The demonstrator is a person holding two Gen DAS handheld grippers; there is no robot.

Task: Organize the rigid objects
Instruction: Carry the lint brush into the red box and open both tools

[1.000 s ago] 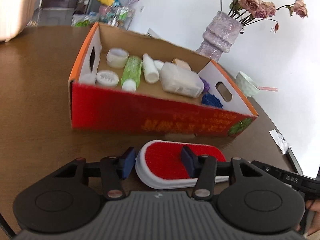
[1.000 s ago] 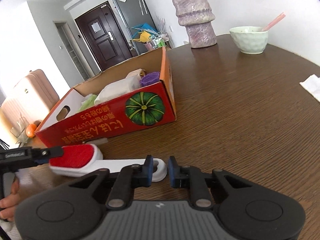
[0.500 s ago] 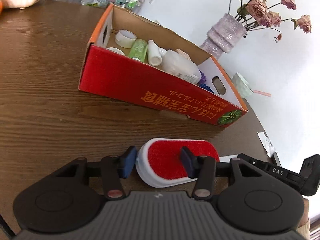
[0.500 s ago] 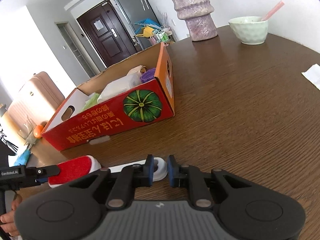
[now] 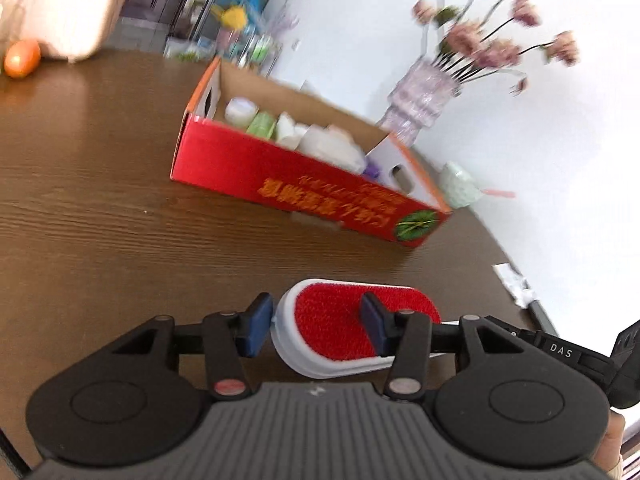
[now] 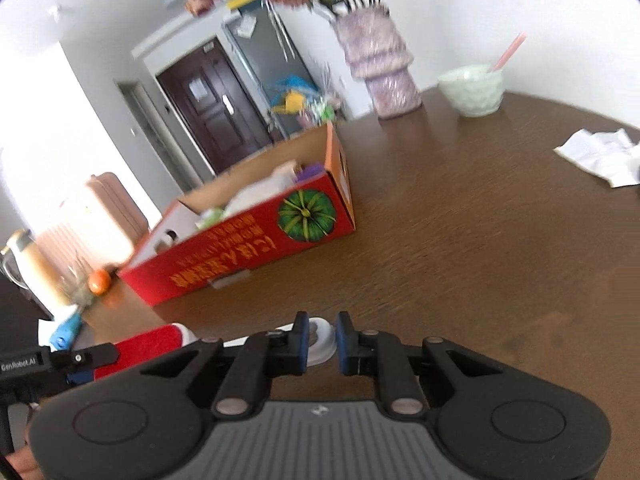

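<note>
A white lint brush with a red pad (image 5: 340, 328) is held between both grippers, lifted above the brown table. My left gripper (image 5: 316, 326) is shut on its red head. My right gripper (image 6: 322, 340) is shut on the white handle end (image 6: 320, 340); the red head (image 6: 148, 350) shows at lower left there. A red cardboard box (image 5: 304, 192) with bottles and jars inside stands on the table beyond the brush; it also shows in the right wrist view (image 6: 248, 248).
A purple vase of roses (image 5: 424, 96) and a pale green bowl (image 6: 472, 92) stand behind the box. A crumpled tissue (image 6: 600, 156) lies at the right. An orange (image 5: 22, 58) sits at the far left. The other gripper's body (image 5: 580, 356) is at lower right.
Both grippers have risen and pulled back from the box with the brush held between them; the box looks farther away and the views are blurred by motion.
</note>
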